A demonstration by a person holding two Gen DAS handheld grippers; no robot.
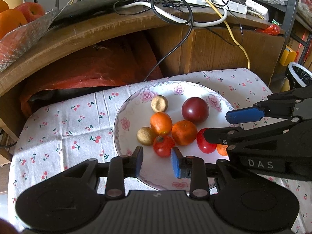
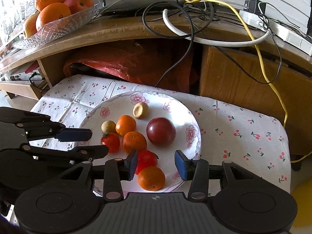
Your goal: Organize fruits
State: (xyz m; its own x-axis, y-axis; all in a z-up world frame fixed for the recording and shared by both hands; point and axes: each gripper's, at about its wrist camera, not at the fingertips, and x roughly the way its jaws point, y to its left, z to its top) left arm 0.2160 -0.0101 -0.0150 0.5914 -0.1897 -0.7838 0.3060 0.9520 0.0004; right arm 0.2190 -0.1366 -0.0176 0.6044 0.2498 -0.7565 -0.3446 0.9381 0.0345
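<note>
A white flower-rimmed plate (image 1: 134, 113) (image 2: 187, 117) holds a dark plum (image 1: 195, 110) (image 2: 160, 130), tangerines (image 1: 184, 132) (image 2: 134, 142), tomatoes (image 1: 163, 145) (image 2: 110, 142) and two tan longans (image 1: 159, 103) (image 2: 140, 110). My left gripper (image 1: 158, 162) (image 2: 97, 142) is open at the plate's near-left rim, close to a tomato and holding nothing. My right gripper (image 2: 157, 164) (image 1: 216, 125) is open over the plate's near side. Another tomato (image 2: 146, 160) and a tangerine (image 2: 151, 178) lie between its fingers; whether they touch is unclear.
The plate rests on a cherry-print cloth (image 1: 68, 128) (image 2: 243, 132). Behind it a wooden desk (image 2: 120, 31) carries a glass bowl (image 2: 64, 25) (image 1: 25, 37) of oranges and an apple, plus tangled cables (image 2: 195, 19). A red bag (image 1: 93, 66) lies under the desk.
</note>
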